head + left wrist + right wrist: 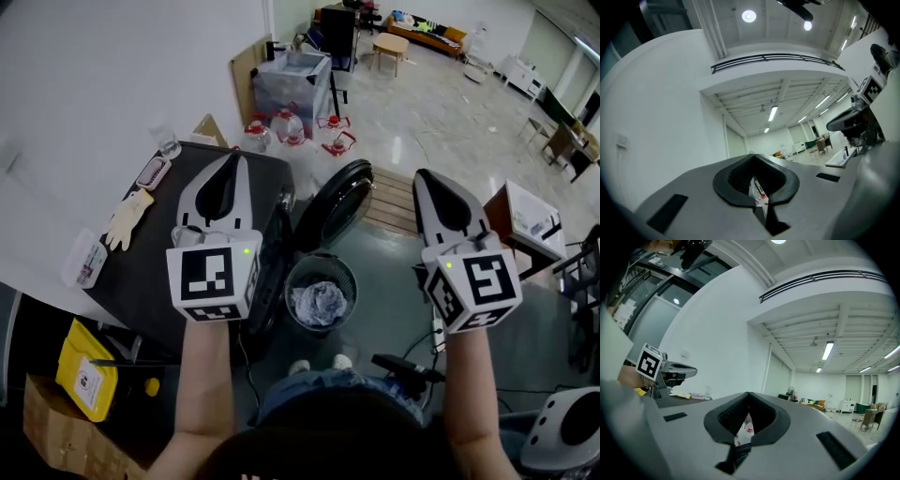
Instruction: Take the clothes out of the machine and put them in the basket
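We see bright ceiling lights [749, 16] above the left gripper [753, 157], floor [398, 150] glare ahead, and dark fisheye corners

Legible words, numbers, brands: none.
Square black-and-white markers, pattern only, no letters: on the cube of the left gripper [234, 159], lower left of centre in the head view; likewise on the cube of the right gripper [424, 175], lower right.
Yellow container [86, 370], lower left corner: white label, print too small to read.

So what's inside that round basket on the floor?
Crumpled pale cloth lies in the basket. Whether it is one piece or several, and anything beneath it, can't be seen: the cloth covers the bottom.
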The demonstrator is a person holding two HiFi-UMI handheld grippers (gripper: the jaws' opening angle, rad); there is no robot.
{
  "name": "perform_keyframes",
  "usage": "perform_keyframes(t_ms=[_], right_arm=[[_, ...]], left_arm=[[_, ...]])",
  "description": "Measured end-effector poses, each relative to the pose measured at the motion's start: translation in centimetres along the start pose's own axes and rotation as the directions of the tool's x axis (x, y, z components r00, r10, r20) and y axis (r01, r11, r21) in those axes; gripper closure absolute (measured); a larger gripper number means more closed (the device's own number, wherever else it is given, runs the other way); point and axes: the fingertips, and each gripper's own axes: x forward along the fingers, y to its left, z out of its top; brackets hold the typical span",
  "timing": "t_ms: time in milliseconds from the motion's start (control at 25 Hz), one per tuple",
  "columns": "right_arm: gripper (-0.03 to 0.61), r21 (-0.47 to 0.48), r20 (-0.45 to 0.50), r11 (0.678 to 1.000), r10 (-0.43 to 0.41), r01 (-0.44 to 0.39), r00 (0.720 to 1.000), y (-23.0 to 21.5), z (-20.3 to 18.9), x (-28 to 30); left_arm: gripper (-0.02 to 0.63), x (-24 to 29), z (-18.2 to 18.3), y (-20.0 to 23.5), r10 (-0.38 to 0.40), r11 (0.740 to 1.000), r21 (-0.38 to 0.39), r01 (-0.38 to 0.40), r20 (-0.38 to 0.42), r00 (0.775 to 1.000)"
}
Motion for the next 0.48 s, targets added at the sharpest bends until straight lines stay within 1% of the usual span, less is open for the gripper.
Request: perform_keyframes(t_ms=[160,320,480], right_arm=[[0.578,-0.018,0.024,1.0,0.008,-0.008,1.0,0.0,1.4,-0.3],[0.578,-0.038,0.039,0.999,0.001,0.0,0.999,0.0,2.3,-0.8],[0.578,-0.047,0.048,0.999,-0.014,0.017,0.999,-0.4,2.8,-1.1]], left_arm=[[0.614,-0.5,0.6,0.3,0.003,1.0,0.004,-0.003,0.0,1.0],[0.614,-0.5,1.7,0.3,0.003,0.999,0.039,-0.004,0.011,1.0],[0.614,-0.1,2.2,0.7,0.03,0.996,0.08,-0.03,0.006,1.0]])
